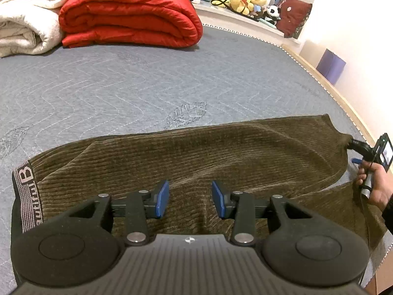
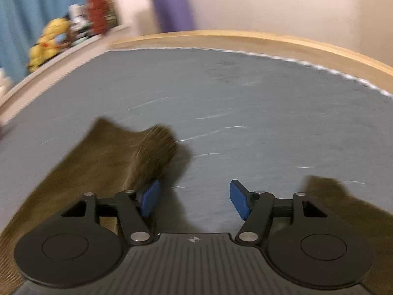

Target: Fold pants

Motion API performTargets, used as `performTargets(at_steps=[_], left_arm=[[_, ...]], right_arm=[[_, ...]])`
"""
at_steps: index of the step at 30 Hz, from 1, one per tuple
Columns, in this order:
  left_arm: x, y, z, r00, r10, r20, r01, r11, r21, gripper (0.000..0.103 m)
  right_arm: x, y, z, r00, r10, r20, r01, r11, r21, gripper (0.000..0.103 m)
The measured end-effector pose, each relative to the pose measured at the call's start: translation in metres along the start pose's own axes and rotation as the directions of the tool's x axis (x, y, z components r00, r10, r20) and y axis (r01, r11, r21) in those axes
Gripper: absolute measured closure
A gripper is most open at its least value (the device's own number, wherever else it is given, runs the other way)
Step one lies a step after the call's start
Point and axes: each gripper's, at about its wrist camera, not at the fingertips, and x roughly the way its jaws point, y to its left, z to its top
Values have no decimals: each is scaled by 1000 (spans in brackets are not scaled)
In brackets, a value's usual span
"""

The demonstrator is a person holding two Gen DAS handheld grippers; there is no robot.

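Left gripper: blue pads stand apart, nothing pinched between them; jaws hang just above the brown corduroy pants, over a raised ridge of cloth. No contact visible between pads and fabric.

Pants lie across the near part of the grey quilted mattress, running left to right in the left wrist view. Waistband, dark with pale lettering, sits at the left end. Cloth is creased, partly doubled over itself near the right end.

Right gripper: jaws wide, bare mattress showing in the gap. Right wrist view is motion-blurred. Corduroy lies to both sides of the fingers; a raised fold of it touches or nearly touches the left blue pad, contact not certain through the blur. Nothing gripped.

In the left wrist view the same right gripper appears at the far right edge, at the pants' end, with the person's hand around its handle.

Background, far side of mattress: folded red quilt, beside a cream blanket on its left. Stuffed toys on a ledge beyond. Purple box by the wall, past the wooden bed frame.
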Motion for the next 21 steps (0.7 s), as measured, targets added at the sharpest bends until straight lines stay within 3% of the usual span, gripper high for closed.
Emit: performTargets(at_steps=[2,5,9,10,11,12,13,16,17,19,20,21], left_arm=[[-1,2,0,1000,1,-1,-1,1000,-2,59],[-2,4,0,1000,-1,-3,1,1000,-5,57],[-4,5,0,1000,-4,-2,4,1000,-4,56],[-4,6,1,1000,-4,-2,4,1000,-5,56],[-4,6,1,1000,-4,-1,4,1000,-7,55],[-4,7,1,1000,-3,-1,3,1000,-9,55],[-4,8,1,1000,-2,-1,2,1000,-12,55],[-5,12,2,1000,6,-1,-6,1000,-26,55],[-5,15,2,1000,10,-1,-10,999,-31,55],[-6,20,2,1000,19,-1,-19,999,-45,55],[-6,23,3,1000,25,-2,-25,998,-52,55],[-5,28,2,999,32,-6,-33,998,-61,55]], right_arm=[[-1,8,2,997,79,-11,-79,997,4,29],[1,11,4,985,170,-28,-168,984,64,15],[-2,19,5,961,269,-63,-266,962,59,16],[-3,23,5,954,290,-74,-288,957,40,28],[-6,26,5,945,315,-85,-314,949,25,50],[-11,28,4,936,338,-97,-338,941,15,81],[-14,29,6,930,353,-107,-354,935,5,94],[-30,25,16,955,294,-46,-295,955,-24,95],[-35,21,19,971,240,-21,-240,970,-27,96],[-40,14,22,996,95,-6,-95,995,-29,101],[-42,10,23,1000,-24,-3,24,999,-38,103],[-44,6,24,984,-179,9,179,983,-50,103]])
